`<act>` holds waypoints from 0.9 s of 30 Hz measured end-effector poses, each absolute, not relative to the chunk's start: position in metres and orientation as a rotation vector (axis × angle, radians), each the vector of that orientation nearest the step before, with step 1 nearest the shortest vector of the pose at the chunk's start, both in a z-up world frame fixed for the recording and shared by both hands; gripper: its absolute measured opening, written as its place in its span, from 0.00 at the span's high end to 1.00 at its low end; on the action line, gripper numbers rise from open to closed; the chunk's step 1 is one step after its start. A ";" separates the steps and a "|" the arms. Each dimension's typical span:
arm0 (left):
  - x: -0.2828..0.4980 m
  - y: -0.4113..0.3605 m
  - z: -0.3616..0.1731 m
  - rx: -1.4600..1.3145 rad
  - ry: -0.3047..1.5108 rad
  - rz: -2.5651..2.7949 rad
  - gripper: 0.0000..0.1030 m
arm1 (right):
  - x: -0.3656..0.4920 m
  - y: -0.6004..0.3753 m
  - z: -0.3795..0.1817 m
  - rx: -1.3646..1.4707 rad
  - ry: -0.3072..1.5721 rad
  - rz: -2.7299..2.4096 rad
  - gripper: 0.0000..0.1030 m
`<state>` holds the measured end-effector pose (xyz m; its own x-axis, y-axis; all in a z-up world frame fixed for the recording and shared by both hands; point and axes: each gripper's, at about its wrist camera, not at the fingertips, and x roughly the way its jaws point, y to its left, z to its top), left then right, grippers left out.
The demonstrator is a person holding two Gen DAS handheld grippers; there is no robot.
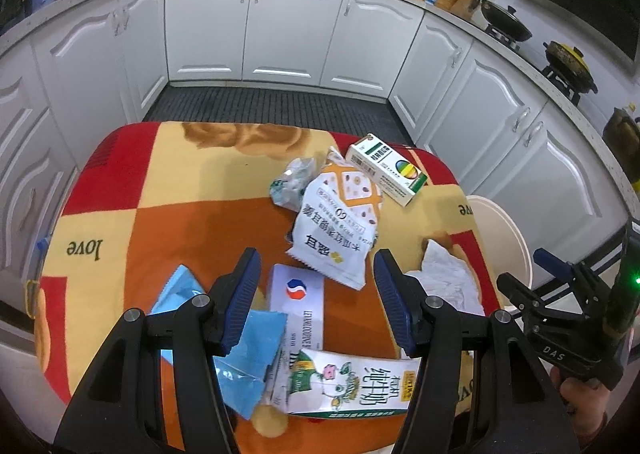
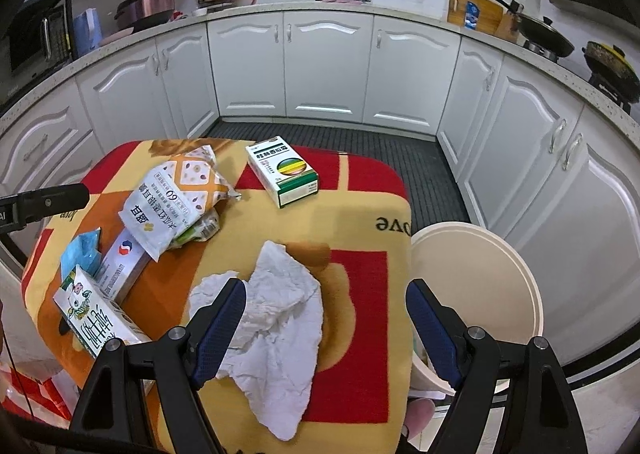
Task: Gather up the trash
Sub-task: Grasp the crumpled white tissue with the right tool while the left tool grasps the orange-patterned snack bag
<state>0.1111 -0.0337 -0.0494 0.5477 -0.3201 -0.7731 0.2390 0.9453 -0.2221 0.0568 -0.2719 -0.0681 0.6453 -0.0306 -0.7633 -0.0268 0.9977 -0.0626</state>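
Observation:
Trash lies on a table with a red, orange and yellow cloth (image 1: 168, 221) (image 2: 360, 314). A white snack bag (image 1: 340, 221) (image 2: 172, 201) lies over a flat white box (image 1: 298, 302) (image 2: 124, 262). A milk carton (image 1: 352, 382) (image 2: 96, 314), blue wrappers (image 1: 248, 354) (image 2: 82, 250), a green-and-white box (image 1: 386, 167) (image 2: 282, 169) and crumpled white paper (image 2: 276, 326) (image 1: 448, 282) lie around. My left gripper (image 1: 316, 302) is open above the flat box. My right gripper (image 2: 326, 334) is open over the crumpled paper.
A cream round bin (image 2: 476, 290) (image 1: 500, 246) stands on the floor at the table's right edge. White kitchen cabinets (image 2: 328, 65) ring a dark floor mat (image 1: 276, 105). Pans sit on a stove (image 2: 544, 37) at the right.

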 end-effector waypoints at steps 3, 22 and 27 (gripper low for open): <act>0.111 -0.029 -0.050 -0.101 0.935 -0.327 0.44 | 0.057 -0.269 -0.068 -0.076 0.870 -0.001 0.22; 0.120 -0.016 -0.055 -0.142 0.972 -0.336 0.44 | 0.063 -0.261 -0.071 -0.070 0.895 0.026 0.21; 0.134 -0.019 -0.062 -0.151 1.017 -0.352 0.44 | 0.071 -0.262 -0.074 -0.019 0.910 0.061 0.18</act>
<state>0.1342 -0.0186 -0.0619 0.4754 -0.3563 -0.8044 0.2168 0.9336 -0.2854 0.0712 -0.2619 -0.0740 0.6120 0.0447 -0.7896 -0.0612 0.9981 0.0091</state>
